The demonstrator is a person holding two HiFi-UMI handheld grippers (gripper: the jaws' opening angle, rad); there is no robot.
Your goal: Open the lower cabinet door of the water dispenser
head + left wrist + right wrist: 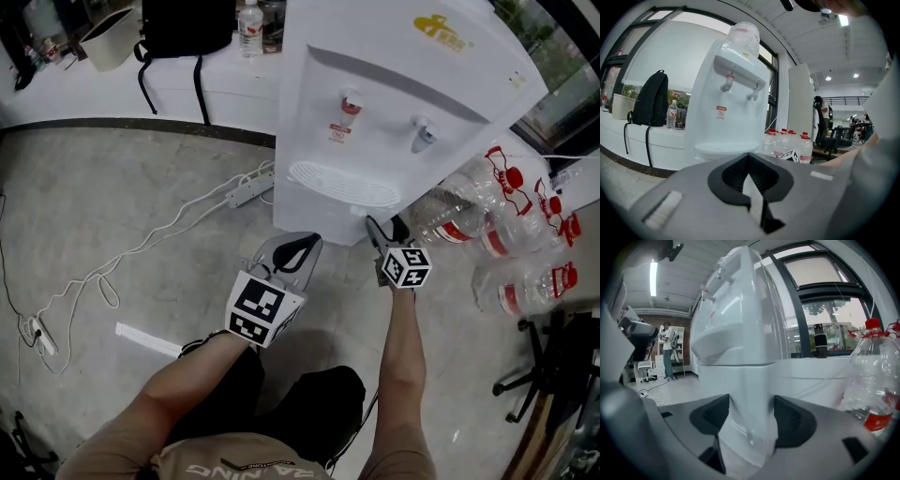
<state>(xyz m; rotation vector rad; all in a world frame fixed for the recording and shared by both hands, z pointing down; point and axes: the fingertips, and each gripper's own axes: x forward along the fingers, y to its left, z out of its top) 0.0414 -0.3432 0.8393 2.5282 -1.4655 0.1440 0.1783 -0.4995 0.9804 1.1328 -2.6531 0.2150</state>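
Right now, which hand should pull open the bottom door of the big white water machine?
Right. The right gripper has open fingers on either side of the lower cabinet edge of the tall white plastic water dispenser. The left gripper sits back from it, fingers shut.

The water dispenser (375, 112) is set before a ledge (216, 89) bearing a backpack (183, 23) and small bottle (249, 28). Large bottles (506, 216) are laid at its right, a power strip (251, 190) at its left. The left gripper (298, 251) and right gripper (387, 226) are held before it, its lower corner between the latter's jaws.
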